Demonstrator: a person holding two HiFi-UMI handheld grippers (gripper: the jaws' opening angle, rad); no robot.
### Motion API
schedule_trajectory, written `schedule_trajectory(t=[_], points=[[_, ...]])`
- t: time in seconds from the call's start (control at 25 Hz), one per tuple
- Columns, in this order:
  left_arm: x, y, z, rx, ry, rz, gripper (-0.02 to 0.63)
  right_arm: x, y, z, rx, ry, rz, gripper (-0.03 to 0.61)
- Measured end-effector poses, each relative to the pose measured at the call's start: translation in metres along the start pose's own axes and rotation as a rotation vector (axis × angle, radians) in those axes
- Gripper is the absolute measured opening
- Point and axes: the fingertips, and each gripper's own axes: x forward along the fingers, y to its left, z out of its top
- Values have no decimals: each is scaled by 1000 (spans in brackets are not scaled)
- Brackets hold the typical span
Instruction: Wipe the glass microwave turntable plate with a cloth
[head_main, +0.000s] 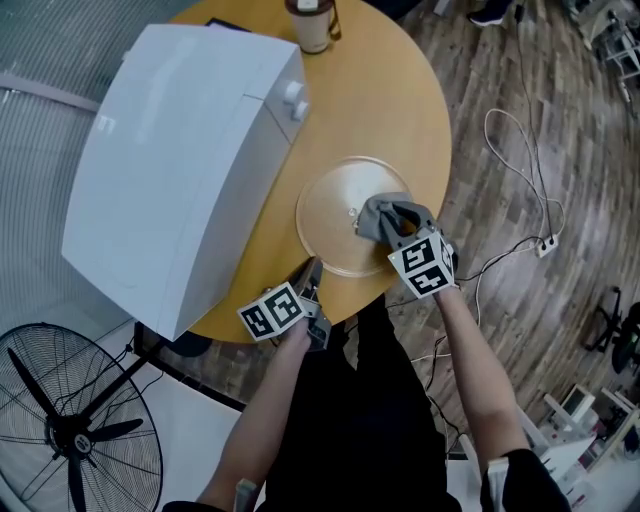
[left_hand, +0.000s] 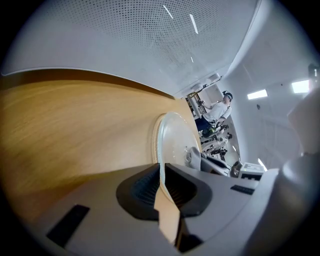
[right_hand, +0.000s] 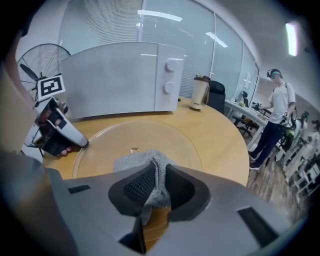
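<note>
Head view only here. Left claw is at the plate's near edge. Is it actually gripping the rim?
Observer: Yes. Left gripper view shows the left claw shut on the glass turntable plate, rim running through it.
Operator: Right claw really clamped on the cloth?
Observer: Right gripper view: right claw shut on the grey cloth, a fold pinched inside.
Operator: Anyone close?
Observer: A person stands beyond the table's far side.
</note>
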Motion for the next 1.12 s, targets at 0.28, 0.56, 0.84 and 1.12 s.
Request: schedule_trajectory(t=[0.28, 0.56, 0.84, 1.12], points=[[1, 0, 0, 1, -1, 0, 26, 28, -23, 29, 13, 19, -89, 48], [1, 0, 0, 1, -4, 2, 26, 49, -2, 55, -75, 16, -99, 26], [0, 1, 0, -3, -10, 7, 27, 47, 65, 61, -223, -8, -30, 23], [0, 2, 0, -3, -12, 12, 26, 22, 94, 36, -218, -32, 31, 26]])
